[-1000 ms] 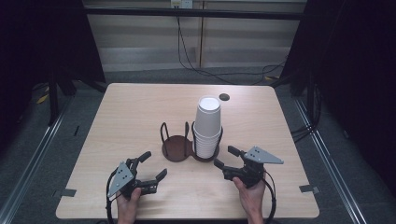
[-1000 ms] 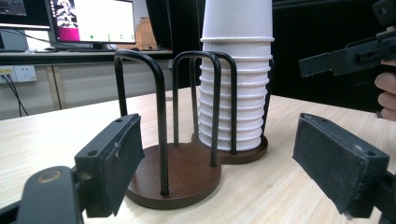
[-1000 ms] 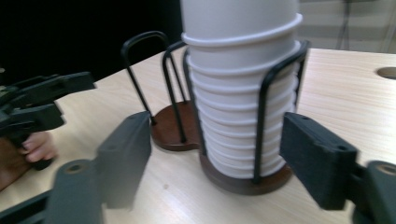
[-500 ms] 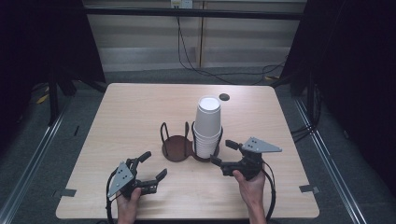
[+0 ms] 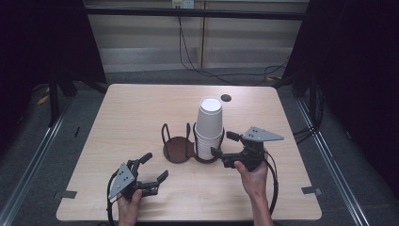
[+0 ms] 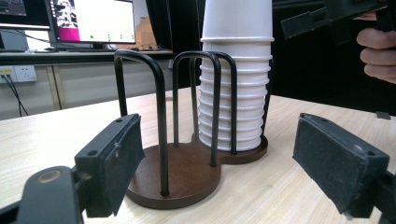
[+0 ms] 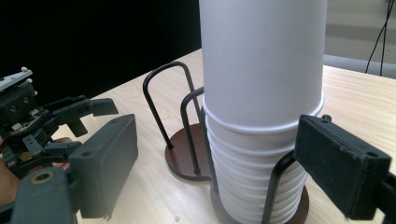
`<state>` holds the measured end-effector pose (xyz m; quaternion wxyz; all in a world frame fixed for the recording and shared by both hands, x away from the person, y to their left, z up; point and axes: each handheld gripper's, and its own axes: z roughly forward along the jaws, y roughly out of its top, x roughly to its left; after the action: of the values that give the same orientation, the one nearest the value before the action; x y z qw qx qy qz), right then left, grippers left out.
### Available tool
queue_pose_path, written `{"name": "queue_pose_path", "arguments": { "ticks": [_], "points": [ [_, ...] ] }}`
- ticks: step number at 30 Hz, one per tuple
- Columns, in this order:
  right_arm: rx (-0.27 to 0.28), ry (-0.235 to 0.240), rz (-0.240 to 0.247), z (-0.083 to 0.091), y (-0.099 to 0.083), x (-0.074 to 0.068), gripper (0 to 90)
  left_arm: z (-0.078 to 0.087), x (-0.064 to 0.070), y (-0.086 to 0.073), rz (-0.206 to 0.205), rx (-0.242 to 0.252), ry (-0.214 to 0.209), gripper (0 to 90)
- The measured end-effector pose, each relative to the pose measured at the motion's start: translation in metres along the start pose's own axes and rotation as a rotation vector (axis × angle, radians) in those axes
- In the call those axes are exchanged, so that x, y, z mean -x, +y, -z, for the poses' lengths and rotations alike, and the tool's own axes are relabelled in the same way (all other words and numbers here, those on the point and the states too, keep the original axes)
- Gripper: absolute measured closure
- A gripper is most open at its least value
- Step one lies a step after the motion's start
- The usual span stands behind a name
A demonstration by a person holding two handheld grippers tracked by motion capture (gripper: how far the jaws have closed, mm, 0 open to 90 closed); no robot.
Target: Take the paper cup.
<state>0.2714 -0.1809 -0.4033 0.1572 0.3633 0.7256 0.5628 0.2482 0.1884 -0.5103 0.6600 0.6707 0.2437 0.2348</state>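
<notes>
Jaws of right gripper point(image 5: 225, 149) gape beside cup stack point(image 5: 208, 128); left gripper point(image 5: 151, 168) rests low, jaws spread.

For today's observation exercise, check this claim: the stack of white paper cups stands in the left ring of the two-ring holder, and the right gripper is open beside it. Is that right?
Not quite. In the high view the stack of white paper cups stands in the right ring of the two-ring holder; the left ring is empty. The right gripper is indeed open beside it.

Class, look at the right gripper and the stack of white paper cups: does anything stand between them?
Nothing visible blocks the upper cups: the right gripper is open beside the stack of white paper cups. Lower down, the holder's black wire loops surround the stack.
</notes>
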Motion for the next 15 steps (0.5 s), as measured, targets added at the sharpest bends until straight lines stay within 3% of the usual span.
{"name": "queue_pose_path", "arguments": {
  "ticks": [7,15],
  "points": [
    [-0.002,0.007,-0.010,0.000,0.007,0.004,13.6,0.000,0.000,0.000,0.000,0.000,0.000,15.8],
    [-0.015,0.024,-0.001,-0.002,0.028,0.009,13.6,0.000,0.000,0.000,0.000,0.000,0.000,15.8]
  ]
}}
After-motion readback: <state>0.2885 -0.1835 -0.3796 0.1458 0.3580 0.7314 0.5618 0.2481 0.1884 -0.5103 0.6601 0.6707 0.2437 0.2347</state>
